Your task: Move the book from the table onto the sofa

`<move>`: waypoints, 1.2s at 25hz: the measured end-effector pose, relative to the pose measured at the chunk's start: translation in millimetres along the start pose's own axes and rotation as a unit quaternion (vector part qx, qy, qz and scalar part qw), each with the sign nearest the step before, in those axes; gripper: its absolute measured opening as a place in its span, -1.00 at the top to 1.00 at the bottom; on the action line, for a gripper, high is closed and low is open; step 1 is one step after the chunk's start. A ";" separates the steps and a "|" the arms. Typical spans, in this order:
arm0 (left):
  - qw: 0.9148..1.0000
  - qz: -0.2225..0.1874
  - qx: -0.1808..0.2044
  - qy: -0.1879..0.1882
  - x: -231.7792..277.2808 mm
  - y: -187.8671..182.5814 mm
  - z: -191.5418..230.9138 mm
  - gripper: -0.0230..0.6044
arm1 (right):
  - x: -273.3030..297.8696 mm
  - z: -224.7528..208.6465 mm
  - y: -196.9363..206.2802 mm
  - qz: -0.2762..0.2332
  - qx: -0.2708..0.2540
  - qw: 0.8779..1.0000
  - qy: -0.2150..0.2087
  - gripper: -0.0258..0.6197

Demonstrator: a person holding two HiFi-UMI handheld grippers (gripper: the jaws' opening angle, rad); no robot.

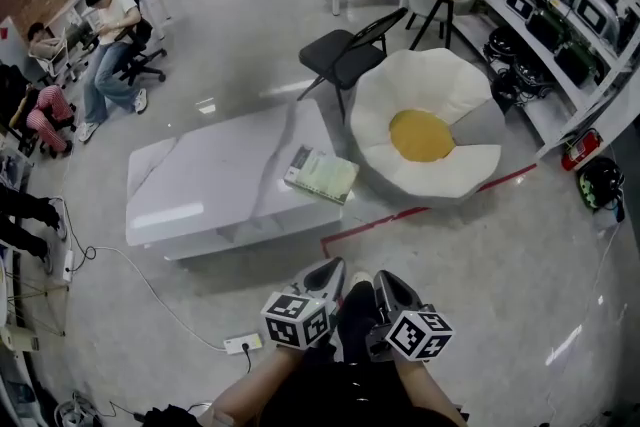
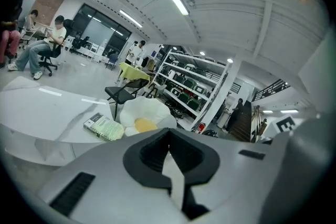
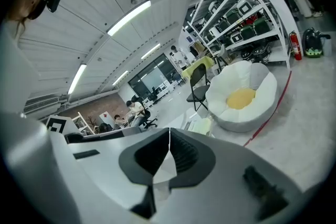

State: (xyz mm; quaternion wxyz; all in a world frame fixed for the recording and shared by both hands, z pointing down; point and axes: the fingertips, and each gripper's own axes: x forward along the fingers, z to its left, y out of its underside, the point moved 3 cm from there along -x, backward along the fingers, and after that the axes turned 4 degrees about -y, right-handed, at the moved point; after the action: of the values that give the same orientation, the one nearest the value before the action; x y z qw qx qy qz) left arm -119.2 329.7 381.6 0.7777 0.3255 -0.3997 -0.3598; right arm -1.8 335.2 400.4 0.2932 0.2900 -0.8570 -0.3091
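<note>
You held the left hand-held gripper and the right hand-held gripper side by side near you, each with its jaws together and nothing between them. The book lay flat at the desk's right end, just left of the sofa

The left gripper had its jaws closed tip to tip, with nothing between them. Beyond them, on the left, the book lay at the right end of the white table. It was just beside the white sofa with its yellow centre. A black folding chair stood farther off.
</note>
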 end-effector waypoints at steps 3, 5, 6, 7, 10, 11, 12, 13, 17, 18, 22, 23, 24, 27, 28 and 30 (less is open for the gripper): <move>1.000 0.005 0.002 -0.008 30.9 -10.0 2.1 0.90 | 19.1 -19.5 -21.0 0.011 0.006 1.000 -0.005 0.88; 1.000 0.008 0.000 -0.015 52.1 -16.5 6.4 0.90 | 34.5 -30.5 -32.9 0.022 0.010 1.000 -0.014 0.88; 1.000 0.009 -0.002 -0.019 62.5 -19.9 9.1 0.90 | 42.1 -35.7 -38.5 0.027 0.013 0.999 -0.019 0.88; 1.000 0.009 -0.005 -0.024 72.9 -23.6 12.1 0.90 | 49.7 -40.8 -44.2 0.031 0.017 0.999 -0.025 0.88; 0.999 0.005 -0.013 -0.039 101.9 -36.3 21.7 0.90 | 71.5 -55.3 -60.5 0.042 0.024 0.998 -0.035 0.88; 0.999 0.004 -0.016 -0.043 110.4 -40.3 24.2 0.90 | 78.1 -60.0 -65.0 0.047 0.025 0.998 -0.037 0.88; 0.999 0.003 -0.019 -0.047 118.3 -44.1 26.4 0.90 | 84.7 -64.3 -69.0 0.053 0.027 0.997 -0.039 0.88; 0.999 0.003 -0.020 -0.050 125.9 -47.9 28.6 0.90 | 91.5 -68.3 -72.8 0.058 0.031 0.997 -0.042 0.88; 0.998 0.010 -0.018 -0.066 154.9 -57.5 39.1 0.90 | 118.3 -81.1 -86.5 0.075 0.057 0.994 -0.060 0.88; 0.997 0.012 -0.016 -0.071 162.1 -58.6 42.3 0.90 | 124.5 -84.6 -89.7 0.079 0.060 0.993 -0.065 0.88; 0.996 0.019 -0.016 -0.091 192.1 -65.2 58.7 0.90 | 151.9 -101.8 -101.1 0.100 0.066 0.990 -0.081 0.75; 0.995 0.021 -0.016 -0.095 198.3 -66.0 62.7 0.90 | 158.4 -106.7 -102.1 0.106 0.069 0.989 -0.082 0.67; 0.995 0.023 -0.016 -0.098 204.0 -66.5 66.6 0.90 | 164.8 -112.1 -102.6 0.111 0.071 0.988 -0.083 0.63; 0.994 0.028 -0.017 -0.104 221.8 -68.5 78.5 0.90 | 186.8 -130.0 -103.5 0.125 0.082 0.985 -0.084 0.53; 0.994 0.029 -0.018 -0.105 228.2 -69.1 82.5 0.90 | 194.4 -136.2 -102.9 0.132 0.091 0.983 -0.086 0.51; 0.994 0.031 -0.018 -0.107 241.0 -70.4 90.5 0.90 | 208.9 -148.3 -100.3 0.144 0.123 0.978 -0.090 0.47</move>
State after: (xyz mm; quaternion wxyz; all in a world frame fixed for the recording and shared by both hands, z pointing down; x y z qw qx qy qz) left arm -116.1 75.0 461.5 0.7467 0.2586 -0.4844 -0.3755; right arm -6.8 76.0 492.2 0.2187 0.1689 -0.9440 -0.1806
